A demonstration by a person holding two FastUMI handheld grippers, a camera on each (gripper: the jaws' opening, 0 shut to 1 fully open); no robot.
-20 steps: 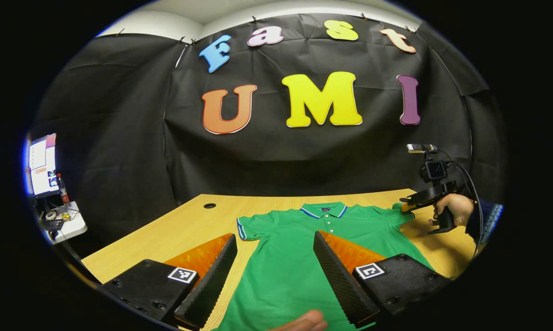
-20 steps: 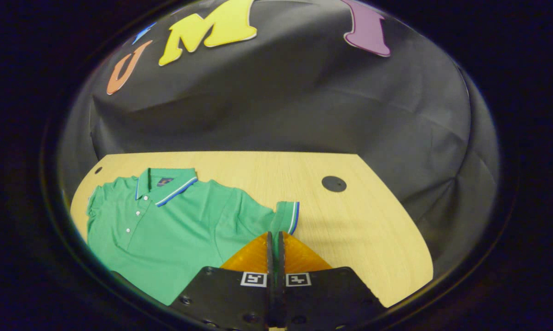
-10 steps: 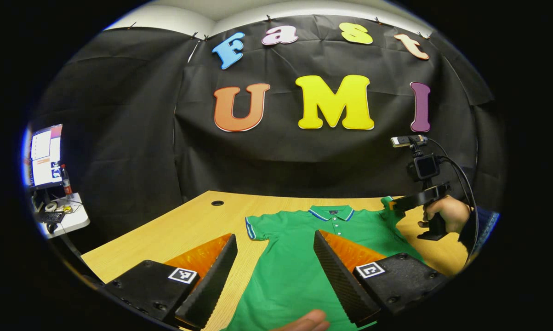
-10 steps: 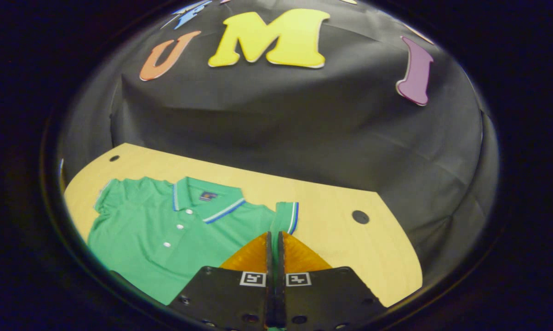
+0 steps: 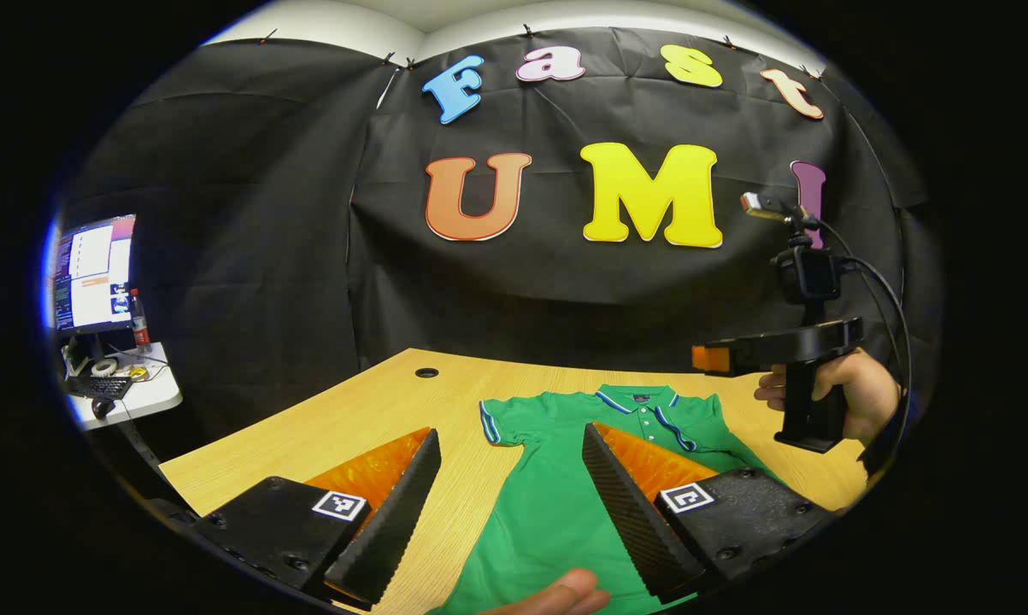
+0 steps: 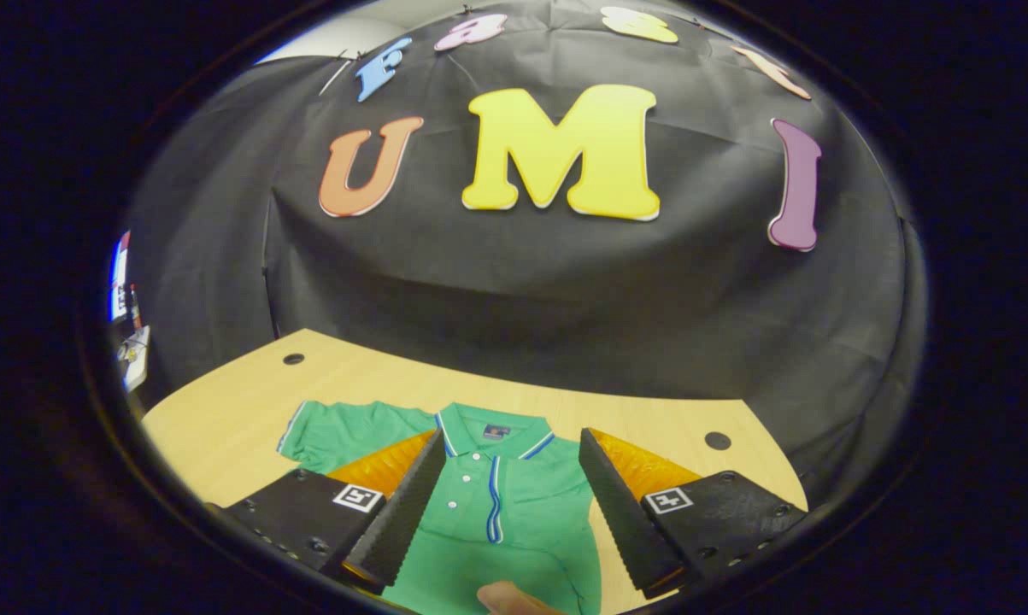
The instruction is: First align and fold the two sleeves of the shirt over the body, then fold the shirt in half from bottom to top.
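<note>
A green polo shirt (image 5: 548,504) lies face up on the wooden table (image 5: 351,418), collar toward the wall. Its right sleeve (image 6: 495,512) is folded onto the chest, striped cuff beside the buttons. The left sleeve (image 5: 498,420) is spread out flat on the wood. My left gripper (image 5: 510,433) hovers open over the shirt's lower left part. My right gripper (image 6: 511,436) is open above the chest (image 6: 531,487) with nothing between its fingers. In the left gripper view the right gripper (image 5: 708,359) is held by a hand, well above the shirt's right shoulder.
Round cable holes (image 5: 426,373) (image 6: 718,441) sit near the table's back corners. A side desk with a monitor (image 5: 95,273) stands off to the left. A fingertip (image 5: 556,594) shows at the bottom edge over the shirt.
The right gripper carried the right sleeve over the body, let it go, opened and rose above the shirt. The left gripper stayed open, drifting slightly.
</note>
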